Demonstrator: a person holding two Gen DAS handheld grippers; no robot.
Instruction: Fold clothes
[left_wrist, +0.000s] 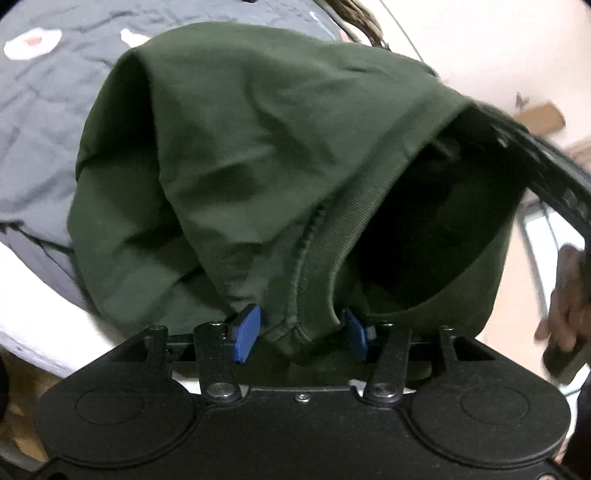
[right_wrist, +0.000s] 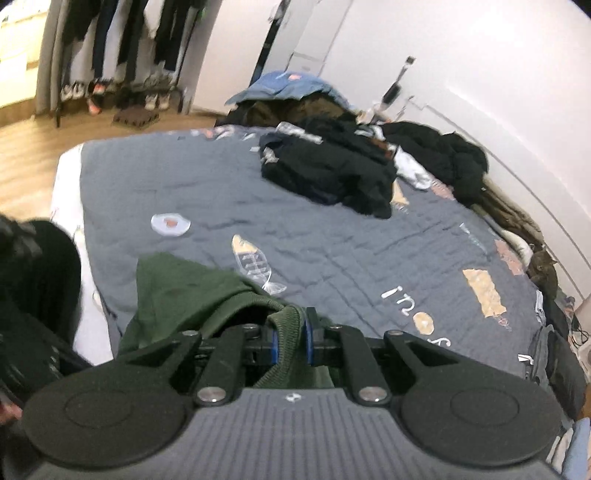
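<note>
A dark green sweatshirt (left_wrist: 240, 147) hangs bunched over the grey quilt, its ribbed neckline facing the left wrist camera. My left gripper (left_wrist: 301, 332) is open: the blue pads (left_wrist: 246, 332) stand apart, and the neckline seam lies loosely between them. In the right wrist view, my right gripper (right_wrist: 291, 341) is shut on the ribbed collar of the green sweatshirt (right_wrist: 177, 291), which trails down to the left over the bed's near edge. The right gripper's black body (left_wrist: 546, 173) and the hand holding it (left_wrist: 565, 302) show at the right of the left wrist view.
The bed carries a grey patchwork quilt (right_wrist: 332, 229). A pile of dark clothes (right_wrist: 332, 166) lies at its far side, with more along the wall. A cat (right_wrist: 543, 273) sits at the right edge. A clothes rack (right_wrist: 122, 44) stands beyond on the wooden floor.
</note>
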